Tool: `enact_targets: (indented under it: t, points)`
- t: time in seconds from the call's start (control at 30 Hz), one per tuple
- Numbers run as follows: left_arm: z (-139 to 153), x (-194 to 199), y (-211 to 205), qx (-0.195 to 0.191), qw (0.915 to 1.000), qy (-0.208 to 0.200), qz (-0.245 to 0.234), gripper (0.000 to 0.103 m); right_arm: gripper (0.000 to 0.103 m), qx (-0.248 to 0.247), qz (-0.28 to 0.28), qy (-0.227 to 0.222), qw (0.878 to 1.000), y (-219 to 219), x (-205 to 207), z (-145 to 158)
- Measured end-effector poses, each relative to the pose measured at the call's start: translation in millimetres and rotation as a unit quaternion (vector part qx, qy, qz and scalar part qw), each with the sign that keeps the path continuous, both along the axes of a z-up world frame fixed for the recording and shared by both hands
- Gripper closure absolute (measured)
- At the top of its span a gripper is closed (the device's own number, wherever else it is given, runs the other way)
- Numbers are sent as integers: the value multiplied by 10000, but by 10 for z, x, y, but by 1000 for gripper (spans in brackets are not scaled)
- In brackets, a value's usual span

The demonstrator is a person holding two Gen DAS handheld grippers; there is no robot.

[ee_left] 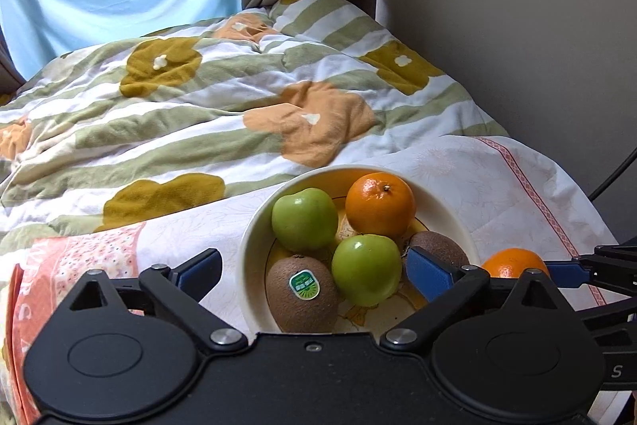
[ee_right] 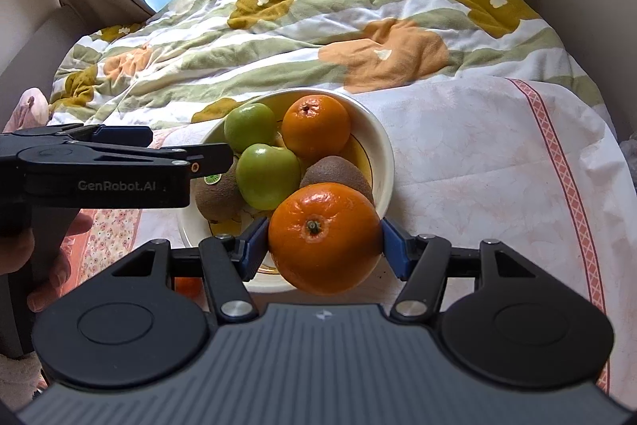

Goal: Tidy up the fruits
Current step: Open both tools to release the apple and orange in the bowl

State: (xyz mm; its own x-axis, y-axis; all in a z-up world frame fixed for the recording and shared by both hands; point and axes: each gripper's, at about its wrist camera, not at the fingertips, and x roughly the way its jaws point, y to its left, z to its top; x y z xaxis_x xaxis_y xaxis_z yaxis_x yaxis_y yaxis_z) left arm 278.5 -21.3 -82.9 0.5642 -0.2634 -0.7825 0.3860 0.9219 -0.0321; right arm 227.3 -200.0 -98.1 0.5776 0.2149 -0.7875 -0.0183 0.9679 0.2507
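Your right tongs (ee_right: 324,245) grip an orange (ee_right: 324,237) just above the bowl's (ee_right: 384,146) near rim, while your left tongs (ee_left: 314,271), spread wide and empty, hover over its 5 fruits, so lower the orange into the bowl's free side.

Bowl (ee_right: 384,150) near rim hidden behind held orange (ee_right: 324,237); far kiwi (ee_left: 438,247) half-covered.

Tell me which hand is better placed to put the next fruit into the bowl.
Right. Its tongs already grip an orange beside the bowl; the left tongs stand open and empty.
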Motion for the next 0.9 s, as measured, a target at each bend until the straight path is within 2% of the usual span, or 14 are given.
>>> enact_targets:
  t: [0.23, 0.4, 0.83, 0.9]
  points:
    - [94, -249, 171, -44, 9994, -34, 347, 0, 28, -5, 293, -42, 9996, 156, 30, 9]
    - [113, -353, 327, -151, 9987, -48, 493, 0, 28, -224, 450, -63, 9987, 313, 70, -46]
    - [89, -449, 670, -244, 9972, -33, 701, 0, 28, -314, 453, 31, 9985, 574, 170, -281]
    - [81, -440, 704, -225, 9975, -7, 667, 0, 27, -510, 410, 58, 9978, 629, 162, -285]
